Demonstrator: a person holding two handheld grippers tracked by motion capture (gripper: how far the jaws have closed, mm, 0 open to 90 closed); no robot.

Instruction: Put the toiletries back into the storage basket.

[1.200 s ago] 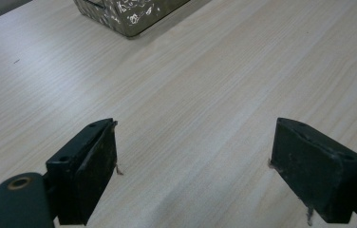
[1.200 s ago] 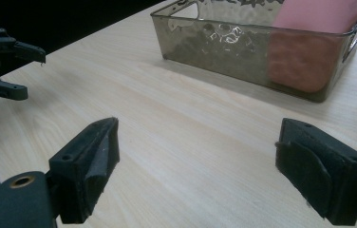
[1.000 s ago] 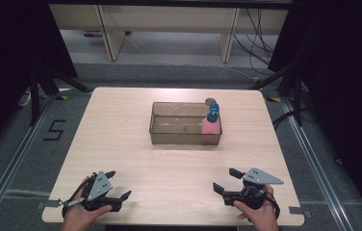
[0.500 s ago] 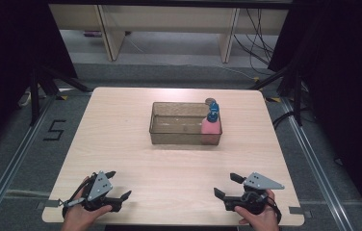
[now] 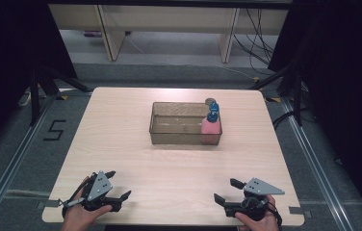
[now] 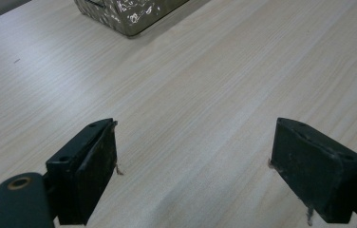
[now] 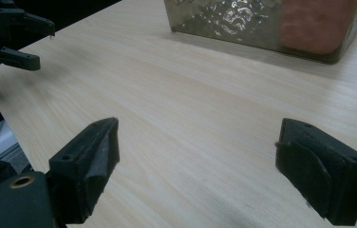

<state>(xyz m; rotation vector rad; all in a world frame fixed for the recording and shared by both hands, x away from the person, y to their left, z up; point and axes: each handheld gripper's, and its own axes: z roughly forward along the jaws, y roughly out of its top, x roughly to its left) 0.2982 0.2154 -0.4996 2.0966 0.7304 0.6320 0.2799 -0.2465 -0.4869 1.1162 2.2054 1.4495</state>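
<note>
Pale wooden worktop [image 5: 121, 139] is seen carrying a clear rectangular plastic bin [image 5: 179, 131], with a pink blue-capped bottle [image 5: 211, 129] inside its right end. Left gripper [image 5: 117, 185] and right gripper [image 5: 226, 190] are held near the front edge, fingers wide, nothing gripped.

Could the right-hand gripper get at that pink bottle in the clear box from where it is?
Probably yes: the right gripper is open, bare table lies between, and the pink bottle stands in the open-topped box.

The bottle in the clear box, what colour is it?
The bottle is pink with a blue top, best seen in the high view.
</note>
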